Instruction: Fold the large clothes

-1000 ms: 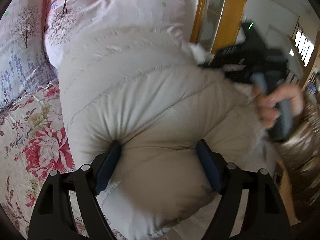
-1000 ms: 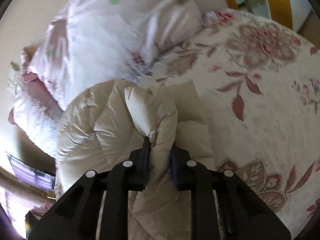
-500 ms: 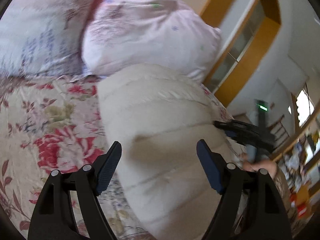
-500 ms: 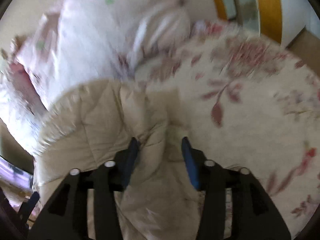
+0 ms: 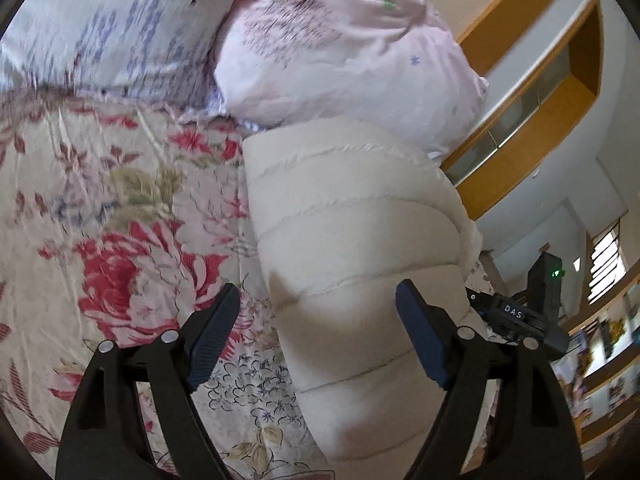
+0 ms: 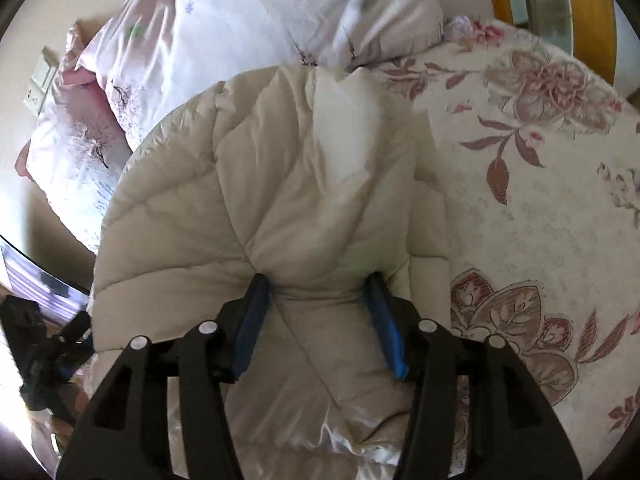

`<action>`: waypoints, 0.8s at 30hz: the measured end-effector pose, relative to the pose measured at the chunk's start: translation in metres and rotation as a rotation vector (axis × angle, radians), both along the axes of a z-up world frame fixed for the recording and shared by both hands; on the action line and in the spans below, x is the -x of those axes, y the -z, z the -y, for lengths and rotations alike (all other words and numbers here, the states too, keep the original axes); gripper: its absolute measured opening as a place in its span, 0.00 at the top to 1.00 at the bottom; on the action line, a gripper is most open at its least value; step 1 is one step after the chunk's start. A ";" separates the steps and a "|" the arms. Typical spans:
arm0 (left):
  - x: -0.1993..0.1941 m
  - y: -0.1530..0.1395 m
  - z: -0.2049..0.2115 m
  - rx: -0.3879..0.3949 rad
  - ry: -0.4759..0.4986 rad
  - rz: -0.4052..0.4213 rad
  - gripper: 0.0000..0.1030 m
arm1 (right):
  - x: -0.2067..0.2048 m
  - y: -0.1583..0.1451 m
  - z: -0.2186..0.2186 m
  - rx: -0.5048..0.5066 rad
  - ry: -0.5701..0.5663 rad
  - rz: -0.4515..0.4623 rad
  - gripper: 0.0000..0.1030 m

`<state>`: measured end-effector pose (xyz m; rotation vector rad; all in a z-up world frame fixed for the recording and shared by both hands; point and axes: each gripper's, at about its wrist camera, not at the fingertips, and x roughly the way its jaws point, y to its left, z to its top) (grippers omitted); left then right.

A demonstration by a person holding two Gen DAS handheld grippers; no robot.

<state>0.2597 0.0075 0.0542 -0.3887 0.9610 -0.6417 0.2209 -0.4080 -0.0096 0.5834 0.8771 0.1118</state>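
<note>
I see the beige coat [image 5: 360,248] bundled on the bed [image 5: 120,208], just below the pillows [image 5: 332,48]; my left claw [image 5: 316,340] gapes wide, opening, gripping nothing; my right claw [image 6: 318,320] is opening, coat between its pads.

The lower end of the folded cream padded coat [image 5: 360,264] runs out of the bottom edge in the left wrist view, and its far side is hidden behind its own bulk. In the right wrist view the coat's near part passes under the right tongs [image 6: 318,312] and out of the picture, so its hem cannot be seen. The pillows [image 5: 328,48] at the head of the bed are blurred and their print is unclear. The other tool at the left edge of the right wrist view, the left tongs [image 6: 52,344], is dark and partly cut off. The shelves [image 5: 604,344] at the far right are too blurred to make out.
</note>
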 end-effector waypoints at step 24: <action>-0.036 0.038 0.010 0.186 0.076 -0.201 0.18 | -0.021 0.022 0.049 -0.272 -0.161 -0.159 0.02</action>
